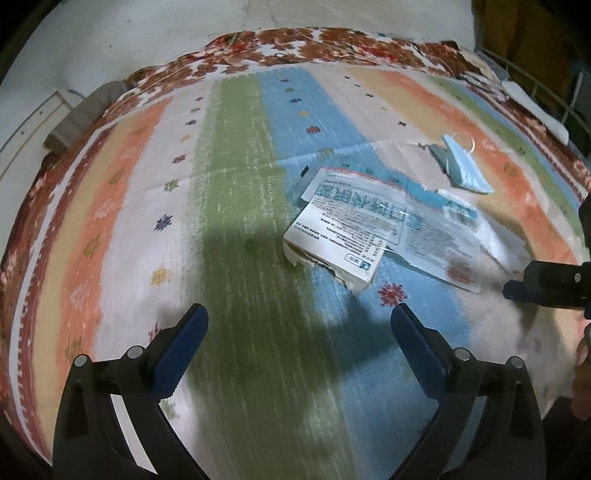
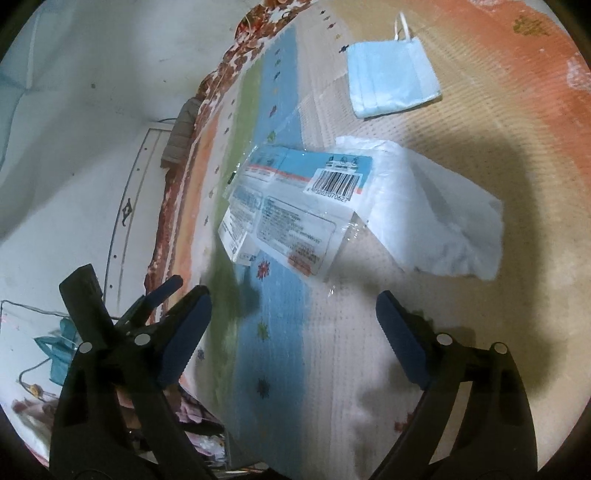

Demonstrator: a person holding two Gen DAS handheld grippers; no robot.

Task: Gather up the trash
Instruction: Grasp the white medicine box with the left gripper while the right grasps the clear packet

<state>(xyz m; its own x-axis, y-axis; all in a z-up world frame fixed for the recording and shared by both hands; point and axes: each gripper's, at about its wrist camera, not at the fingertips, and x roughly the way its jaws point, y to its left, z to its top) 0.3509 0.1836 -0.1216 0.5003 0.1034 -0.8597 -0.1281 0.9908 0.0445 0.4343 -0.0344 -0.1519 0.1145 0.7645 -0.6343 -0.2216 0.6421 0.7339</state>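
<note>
A woven bedspread striped in green, blue, cream, beige and orange, dotted with small flower motifs, spreads beneath and ahead of the gripper. A red-brown floral blanket borders its far edge, ahead. Beyond that stands a plain white wall. A grey-brown padded garment lies bunched far ahead to the left, at the bed's edge.

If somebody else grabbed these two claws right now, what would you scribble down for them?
Left claw: open, empty, above the mat.
Right claw: open, empty, pointing at the trash.
Trash, all loose on the mat: torn box, clear wrapper lying over it, white tissue beside the wrapper, blue mask further back, apart from the rest.
Done: nothing picked up.
Left: gather all four. No bin in view.
</note>
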